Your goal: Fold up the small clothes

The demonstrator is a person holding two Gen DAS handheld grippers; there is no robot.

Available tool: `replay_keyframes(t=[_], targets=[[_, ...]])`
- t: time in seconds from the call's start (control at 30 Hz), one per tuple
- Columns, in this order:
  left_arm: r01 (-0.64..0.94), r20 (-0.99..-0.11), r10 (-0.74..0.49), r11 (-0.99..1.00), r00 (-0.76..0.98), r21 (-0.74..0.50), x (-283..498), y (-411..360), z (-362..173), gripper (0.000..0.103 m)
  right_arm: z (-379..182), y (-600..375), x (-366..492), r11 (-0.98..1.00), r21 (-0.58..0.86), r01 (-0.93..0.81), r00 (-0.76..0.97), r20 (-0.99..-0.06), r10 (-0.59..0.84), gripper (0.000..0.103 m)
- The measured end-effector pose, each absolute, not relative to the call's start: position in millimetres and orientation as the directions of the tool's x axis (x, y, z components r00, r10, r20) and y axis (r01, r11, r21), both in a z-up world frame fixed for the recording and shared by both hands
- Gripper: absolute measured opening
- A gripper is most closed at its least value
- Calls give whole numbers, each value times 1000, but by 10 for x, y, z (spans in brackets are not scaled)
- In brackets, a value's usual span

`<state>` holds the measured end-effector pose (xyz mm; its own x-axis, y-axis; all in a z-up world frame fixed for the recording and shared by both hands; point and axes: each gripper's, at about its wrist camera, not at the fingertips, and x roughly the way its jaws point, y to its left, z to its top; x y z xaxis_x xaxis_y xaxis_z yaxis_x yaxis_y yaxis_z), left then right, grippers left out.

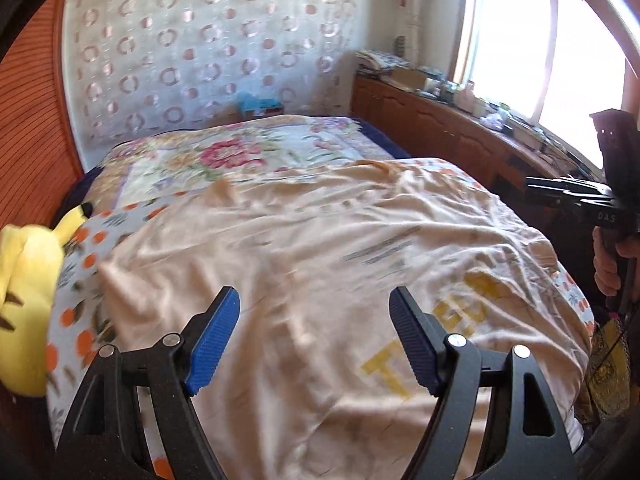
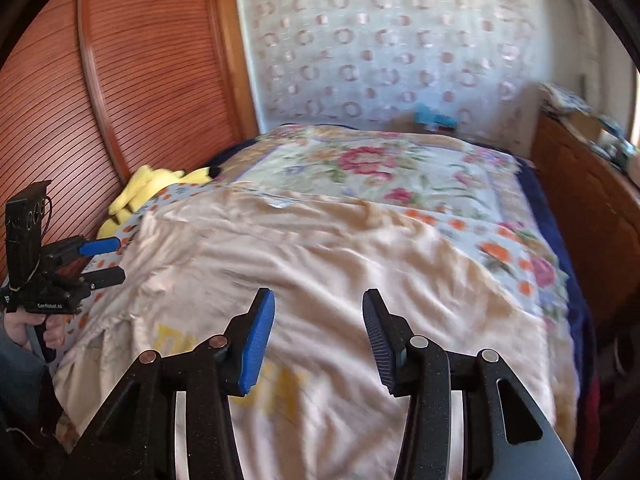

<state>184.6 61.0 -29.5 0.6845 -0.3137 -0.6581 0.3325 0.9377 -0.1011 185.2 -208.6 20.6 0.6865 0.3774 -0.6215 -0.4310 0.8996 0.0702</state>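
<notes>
The peach shirt [image 1: 304,264] lies spread out and wrinkly on the bed [image 1: 224,152], not folded at all yet, and the left gripper [image 1: 314,340] and right gripper [image 2: 318,340] hang above it, spread wide, holding nothing.

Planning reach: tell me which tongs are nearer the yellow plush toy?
Left. The left tongs hover by the yellow plush toy; the right tongs are across the shirt.

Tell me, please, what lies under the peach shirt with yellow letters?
The peach shirt lies spread on an orange-dotted sheet, which shows at its edges, with a floral blanket beyond. Anything directly beneath the shirt's middle is covered.
</notes>
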Motion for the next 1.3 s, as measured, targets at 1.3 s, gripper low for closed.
replay_keyframes(t=[1.3], targets=[[504, -790, -304, 863, 532, 8, 2136, -657, -815, 85, -479, -3412, 1555, 992, 49, -120, 664, -739, 117, 10]])
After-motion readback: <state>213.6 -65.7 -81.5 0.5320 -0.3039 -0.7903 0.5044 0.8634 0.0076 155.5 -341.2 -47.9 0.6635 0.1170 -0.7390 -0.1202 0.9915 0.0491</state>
